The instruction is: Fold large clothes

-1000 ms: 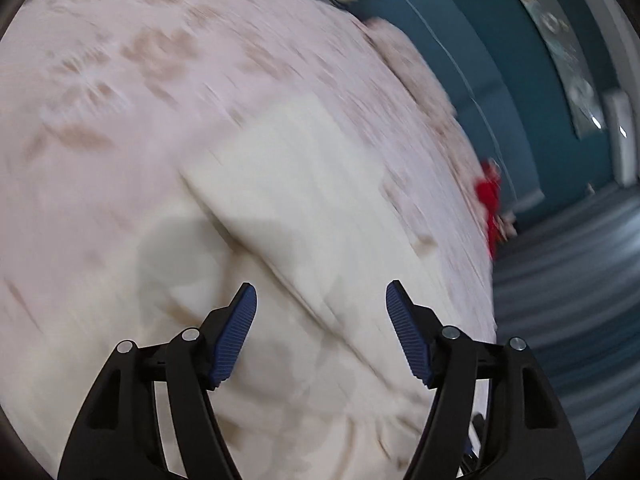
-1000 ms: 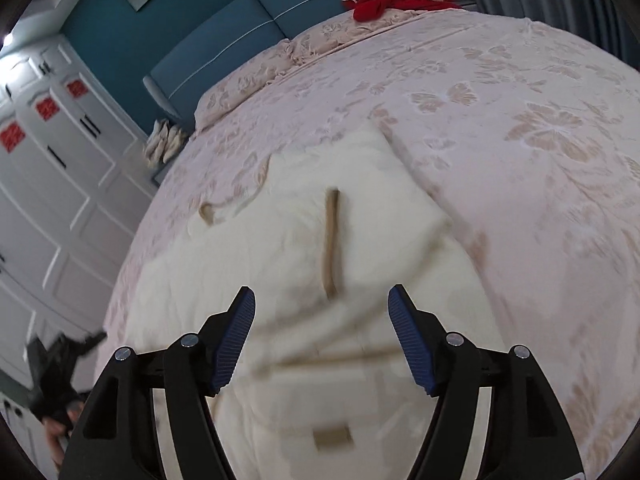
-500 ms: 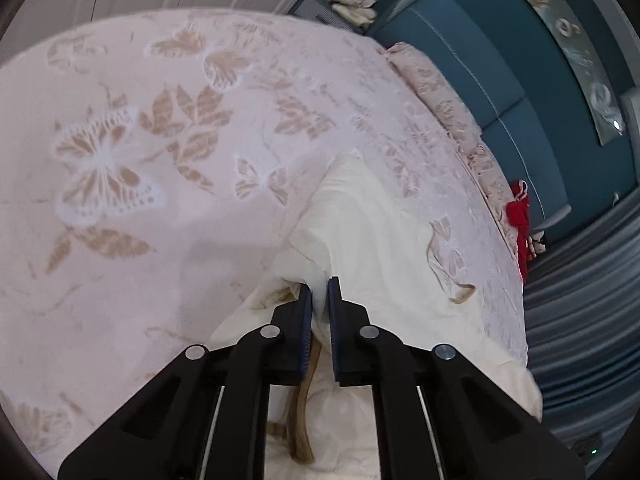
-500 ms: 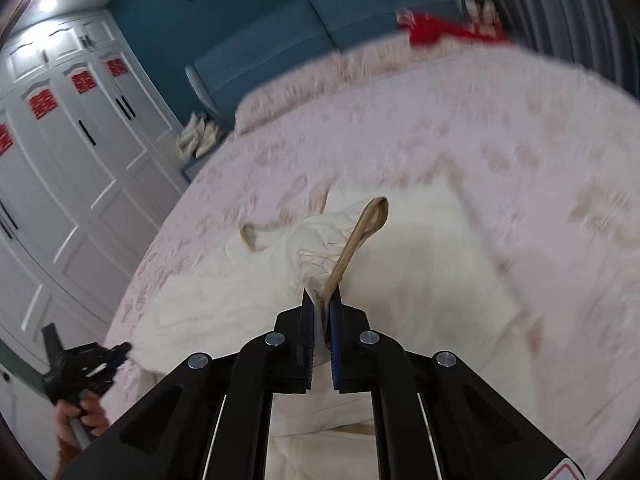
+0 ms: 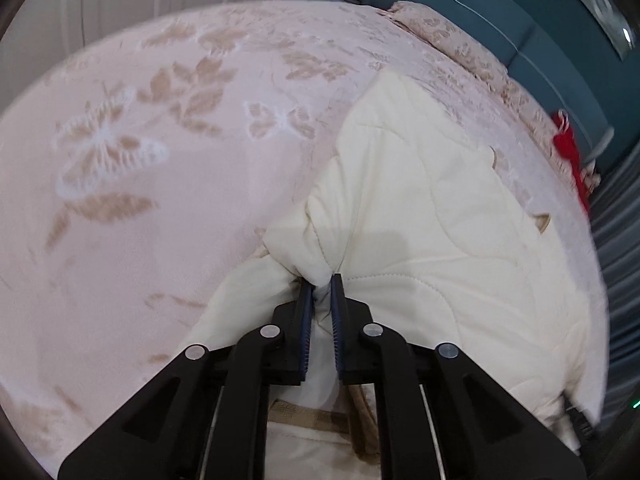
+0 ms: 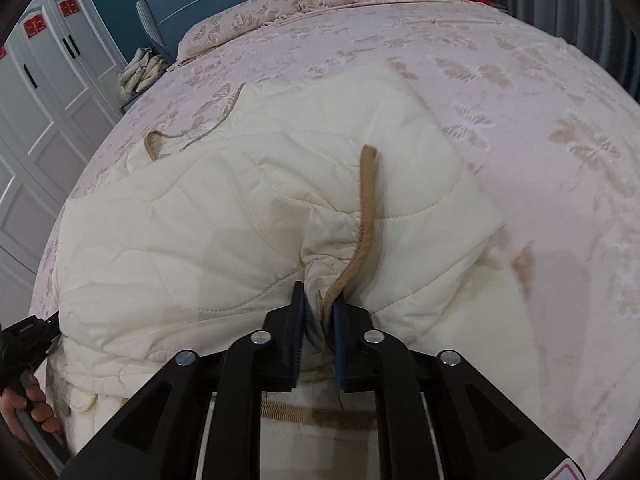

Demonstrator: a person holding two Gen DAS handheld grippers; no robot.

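Cream quilted jacket spread on floral bedspread. Left gripper pinched shut on near-left edge fold; right gripper clamped on bunched fabric beside tan trim. Likely both holding the near edge to carry it over for folding.

Quilted cream jacket near hem cut off by the bottom edge in both wrist views. Fabric pinched by left gripper and right gripper hidden between pads. Left hand beside jacket, clipped at frame edge. Bedspread print blurred.
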